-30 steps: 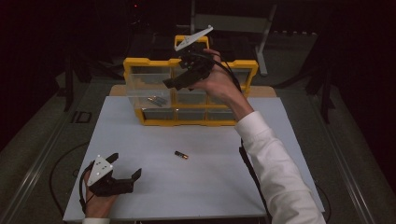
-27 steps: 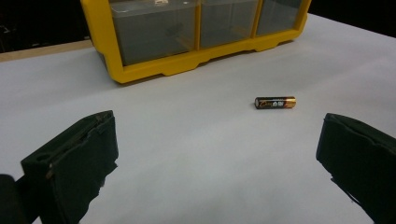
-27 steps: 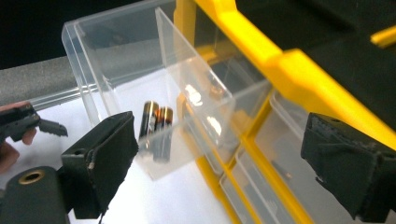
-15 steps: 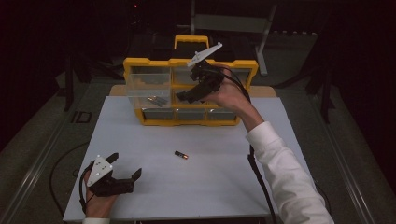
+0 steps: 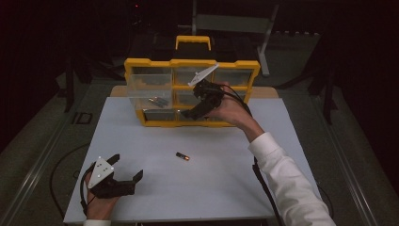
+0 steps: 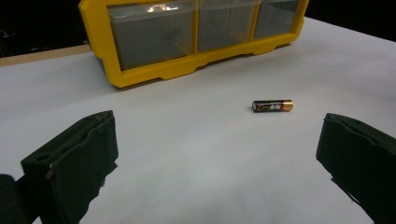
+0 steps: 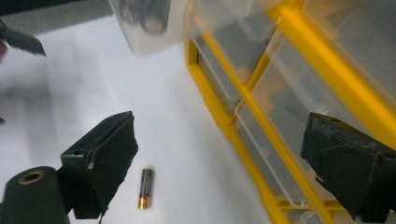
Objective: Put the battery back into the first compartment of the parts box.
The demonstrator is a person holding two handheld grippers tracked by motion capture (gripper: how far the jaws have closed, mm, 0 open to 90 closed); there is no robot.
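Note:
A single black-and-gold battery (image 5: pixel 182 156) lies on the white table, also seen as the battery (image 6: pixel 272 105) and the battery (image 7: pixel 145 188). Behind it stands a yellow organizer (image 5: pixel 244 68) with clear drawers. Its upper left drawer (image 5: pixel 150 92) is pulled out and has a few batteries inside. My right gripper (image 5: pixel 195 101) hovers open in front of the organizer's middle, tilted down toward the table, nothing between its jaws. My left gripper (image 5: pixel 127 167) rests open at the table's near left, facing the battery from some way off.
The organizer frame (image 7: pixel 233 126) runs close along the right jaw in the right gripper view, with the pulled-out drawer (image 7: pixel 149 23) above. A tip of the left gripper (image 7: pixel 21 42) shows far off. White table (image 5: pixel 226 188) spreads around the battery.
My right gripper has come down from above the organizer's top to in front of its drawers, nearer the table. The left gripper and the battery have stayed put.

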